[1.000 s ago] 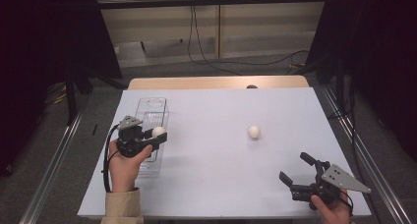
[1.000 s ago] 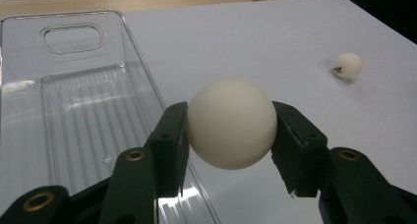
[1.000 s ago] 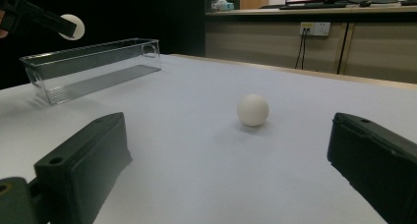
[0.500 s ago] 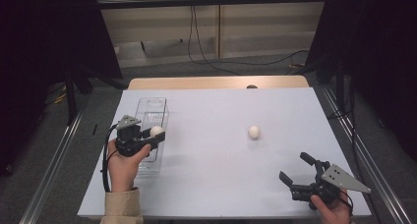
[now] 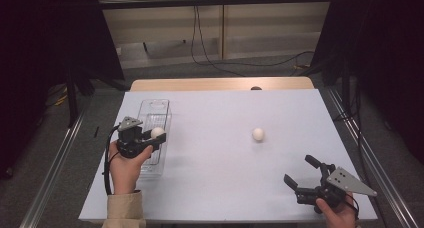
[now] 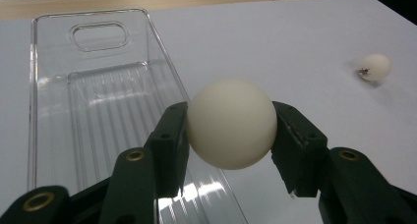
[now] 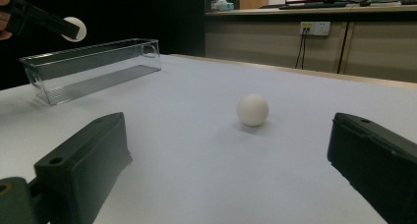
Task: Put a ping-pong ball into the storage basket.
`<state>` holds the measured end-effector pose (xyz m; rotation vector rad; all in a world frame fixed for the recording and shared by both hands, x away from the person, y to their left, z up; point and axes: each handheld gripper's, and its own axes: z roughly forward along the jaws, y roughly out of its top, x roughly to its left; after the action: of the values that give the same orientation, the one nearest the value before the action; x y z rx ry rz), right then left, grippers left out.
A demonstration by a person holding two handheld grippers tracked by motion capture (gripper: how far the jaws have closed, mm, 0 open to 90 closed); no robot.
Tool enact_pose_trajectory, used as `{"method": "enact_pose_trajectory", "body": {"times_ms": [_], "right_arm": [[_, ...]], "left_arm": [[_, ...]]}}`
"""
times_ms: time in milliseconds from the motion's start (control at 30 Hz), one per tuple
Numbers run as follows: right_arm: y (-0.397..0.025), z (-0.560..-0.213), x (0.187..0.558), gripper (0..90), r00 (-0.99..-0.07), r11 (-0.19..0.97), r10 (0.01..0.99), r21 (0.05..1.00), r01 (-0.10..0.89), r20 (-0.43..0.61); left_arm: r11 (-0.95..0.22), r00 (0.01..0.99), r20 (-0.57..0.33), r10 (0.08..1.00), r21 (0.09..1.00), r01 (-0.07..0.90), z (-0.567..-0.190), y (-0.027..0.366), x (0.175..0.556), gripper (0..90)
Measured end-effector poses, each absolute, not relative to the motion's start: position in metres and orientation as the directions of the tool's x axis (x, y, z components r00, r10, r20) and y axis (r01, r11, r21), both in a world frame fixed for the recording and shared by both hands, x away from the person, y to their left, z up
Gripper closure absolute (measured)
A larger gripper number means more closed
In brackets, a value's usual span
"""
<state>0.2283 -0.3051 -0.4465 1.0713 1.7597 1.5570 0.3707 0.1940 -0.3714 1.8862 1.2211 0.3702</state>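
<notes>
Here, white table [image 5: 215, 163], grey carpet floor [image 5: 60, 133] around.

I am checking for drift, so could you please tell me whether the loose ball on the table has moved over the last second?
No. The loose ball sits at the same spot on the white table, equally far from the clear tray.

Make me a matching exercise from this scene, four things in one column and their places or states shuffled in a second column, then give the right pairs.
Things:
1. left gripper
2. right gripper
3. clear tray
4. loose ball

States:
A. lies alone on the white table
B. jaws open, holding nothing
C. shut on a white ball
D. holds nothing, stands at the table's left side

Pairs: 1-C, 2-B, 3-D, 4-A
</notes>
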Motion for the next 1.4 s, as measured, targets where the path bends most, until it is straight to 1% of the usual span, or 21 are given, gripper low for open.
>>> {"method": "enact_pose_trajectory", "body": {"times_ms": [1400], "right_arm": [[-0.3076, -0.4459, 0.2282, 1.6, -0.525, 0.002, 0.845, 0.980, 0.201, 0.106]], "left_arm": [[-0.179, 0.422, -0.127, 0.898, 0.771, 0.612, -0.3786, 0.1994, 0.3794, 51.2]]}}
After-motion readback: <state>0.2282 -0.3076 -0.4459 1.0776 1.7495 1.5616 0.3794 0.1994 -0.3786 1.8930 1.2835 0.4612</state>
